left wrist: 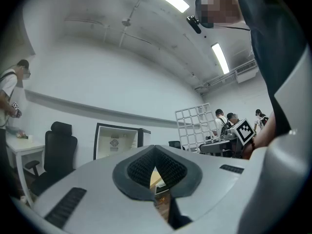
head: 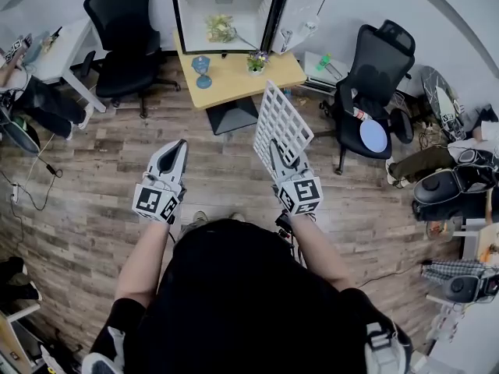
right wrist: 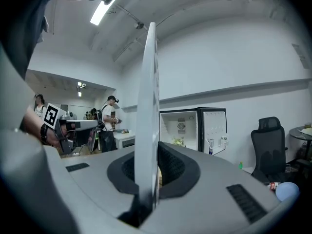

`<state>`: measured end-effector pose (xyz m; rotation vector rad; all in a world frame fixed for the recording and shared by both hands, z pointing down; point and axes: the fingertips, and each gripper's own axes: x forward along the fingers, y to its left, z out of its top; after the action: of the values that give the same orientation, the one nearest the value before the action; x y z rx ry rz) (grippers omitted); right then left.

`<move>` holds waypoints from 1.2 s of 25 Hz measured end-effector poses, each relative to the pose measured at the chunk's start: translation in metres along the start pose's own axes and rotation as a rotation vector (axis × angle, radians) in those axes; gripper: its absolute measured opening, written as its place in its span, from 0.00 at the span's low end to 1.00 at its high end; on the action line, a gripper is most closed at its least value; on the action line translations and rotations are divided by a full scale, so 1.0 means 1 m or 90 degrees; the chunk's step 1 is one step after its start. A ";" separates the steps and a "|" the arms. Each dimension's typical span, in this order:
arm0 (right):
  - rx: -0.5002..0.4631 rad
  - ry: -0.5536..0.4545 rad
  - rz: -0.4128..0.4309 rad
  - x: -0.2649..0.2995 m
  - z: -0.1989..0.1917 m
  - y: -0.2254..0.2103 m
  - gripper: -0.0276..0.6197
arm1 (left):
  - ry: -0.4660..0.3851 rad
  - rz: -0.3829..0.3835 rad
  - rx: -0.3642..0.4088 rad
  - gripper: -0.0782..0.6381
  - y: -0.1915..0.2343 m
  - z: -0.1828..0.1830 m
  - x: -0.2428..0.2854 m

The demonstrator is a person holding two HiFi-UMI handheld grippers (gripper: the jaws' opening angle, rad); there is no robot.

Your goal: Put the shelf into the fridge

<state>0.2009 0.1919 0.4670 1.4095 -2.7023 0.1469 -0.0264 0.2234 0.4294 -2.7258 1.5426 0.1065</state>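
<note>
Shelf (head: pixel 282 123): one white wire grid, held on edge in the right claw (head: pixel 276 148). The claw's two jaws are clamped on the shelf's lower edge. In the right gripper view it rises as a thin upright slab from between the ribbed pads (right wrist: pixel 170 165), tilted slightly away from the person in the head view.

The left claw (head: pixel 179 148) is level with the right one, off to its left and well apart from the shelf. Its two jaws meet at the tips and hold nothing. The small gap lower down between its pads shows only the room beyond.

Straight ahead of both claws stands one wooden bench (head: pixel 234 80). Two things are on it: a blue goblet (head: pixel 202 70) ahead of the left claw and a small potted plant (head: pixel 256 61) ahead of the right claw.

At the far side of the bench is one small fridge (head: pixel 184 14). Its door (head: pixel 300 10) is swung open to the right, beyond the shelf's top edge. One bunch of greenery (head: pixel 221 28) lies inside the white compartment, and the shelf is well apart from the fridge.

Two black office chairs flank the bench. One chair (head: pixel 121 29) is far ahead and left of the left claw. The other chair (head: pixel 374 68) is to the right of the right claw, with one blue plate (head: pixel 373 135) on its seat. A white desk (head: pixel 58 49) sits beyond the left chair. Wood-plank floor (head: pixel 93 193) runs under both claws.
</note>
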 end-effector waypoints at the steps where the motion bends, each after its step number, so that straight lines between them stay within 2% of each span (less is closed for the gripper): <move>1: 0.003 -0.001 0.001 0.000 0.000 0.000 0.11 | 0.001 0.003 -0.001 0.13 0.000 -0.001 -0.001; 20: 0.020 -0.006 0.041 0.004 -0.007 -0.021 0.11 | 0.005 0.030 0.005 0.13 -0.018 -0.003 0.022; 26: 0.040 -0.011 0.041 0.014 -0.008 -0.029 0.11 | 0.008 0.038 0.005 0.14 -0.012 -0.004 0.028; 30: 0.031 -0.014 0.045 0.023 -0.005 -0.031 0.11 | -0.004 0.044 0.004 0.13 -0.004 -0.002 0.031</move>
<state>0.2132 0.1561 0.4759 1.3359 -2.7867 0.2047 -0.0063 0.1987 0.4289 -2.6658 1.6324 0.1096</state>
